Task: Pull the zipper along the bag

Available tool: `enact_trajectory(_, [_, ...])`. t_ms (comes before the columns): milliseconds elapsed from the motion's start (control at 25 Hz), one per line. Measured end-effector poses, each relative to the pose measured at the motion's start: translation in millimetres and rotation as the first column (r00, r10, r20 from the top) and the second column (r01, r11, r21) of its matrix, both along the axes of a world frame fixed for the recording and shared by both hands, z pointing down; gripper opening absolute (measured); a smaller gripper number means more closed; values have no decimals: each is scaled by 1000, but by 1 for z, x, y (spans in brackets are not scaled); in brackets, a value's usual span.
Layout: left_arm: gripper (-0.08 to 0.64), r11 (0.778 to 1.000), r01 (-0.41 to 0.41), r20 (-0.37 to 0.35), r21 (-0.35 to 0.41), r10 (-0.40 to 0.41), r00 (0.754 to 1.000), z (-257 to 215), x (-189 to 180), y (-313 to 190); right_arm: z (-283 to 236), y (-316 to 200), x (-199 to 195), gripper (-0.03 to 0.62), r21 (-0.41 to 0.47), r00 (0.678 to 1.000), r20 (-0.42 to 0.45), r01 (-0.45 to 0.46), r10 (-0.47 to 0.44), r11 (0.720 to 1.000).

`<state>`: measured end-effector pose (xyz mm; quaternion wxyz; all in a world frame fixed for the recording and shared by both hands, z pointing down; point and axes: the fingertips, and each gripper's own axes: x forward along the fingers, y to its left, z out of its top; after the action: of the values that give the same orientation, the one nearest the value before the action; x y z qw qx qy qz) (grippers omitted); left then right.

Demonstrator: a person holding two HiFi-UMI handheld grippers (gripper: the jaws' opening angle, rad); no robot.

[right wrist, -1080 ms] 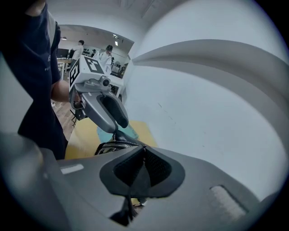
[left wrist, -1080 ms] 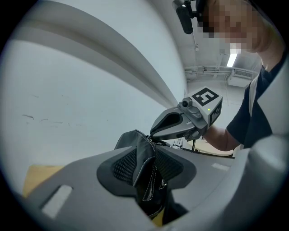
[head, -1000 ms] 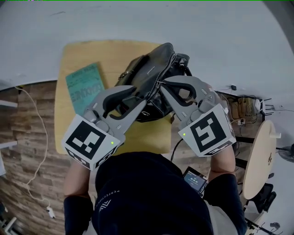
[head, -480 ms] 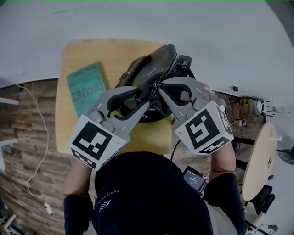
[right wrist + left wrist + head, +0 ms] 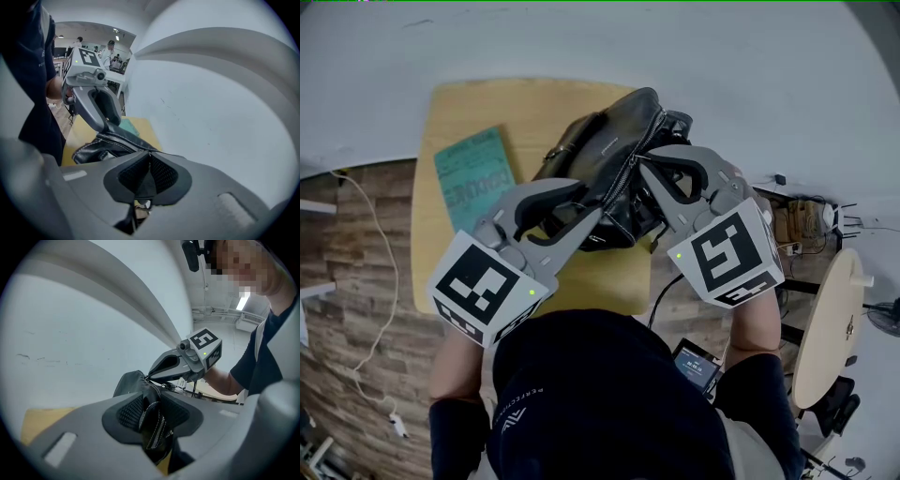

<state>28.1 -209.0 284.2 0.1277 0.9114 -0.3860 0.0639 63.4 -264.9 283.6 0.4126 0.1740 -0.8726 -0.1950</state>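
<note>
A black leather bag (image 5: 602, 148) lies on a small wooden table (image 5: 459, 108). My left gripper (image 5: 589, 201) sits at the bag's near side. In the left gripper view its jaws (image 5: 152, 417) are closing, and the pads press on a fold of the bag's zipper edge (image 5: 157, 425). My right gripper (image 5: 645, 167) is at the bag's right side, shut on the zipper pull; the pads (image 5: 161, 176) meet on a thin dark tab. The zipper line (image 5: 126, 140) runs from that grip towards my left gripper (image 5: 101, 110). The pull itself is mostly hidden by the jaws.
A teal book (image 5: 473, 176) lies on the table left of the bag. A round pale stool top (image 5: 830, 319) and tangled cables (image 5: 802, 220) are at the right. A white cord (image 5: 375, 281) trails over the wood floor at the left.
My right gripper has shifted a little to the right and away along the bag's top. My left gripper stays on the bag's near edge, with only a small sway.
</note>
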Motion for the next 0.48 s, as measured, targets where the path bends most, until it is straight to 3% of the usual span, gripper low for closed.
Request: enact_trajectory(480, [132, 999, -36, -17, -19, 36, 999, 1, 2, 1, -7, -53, 28, 17, 140, 986, -20, -161, 165, 977])
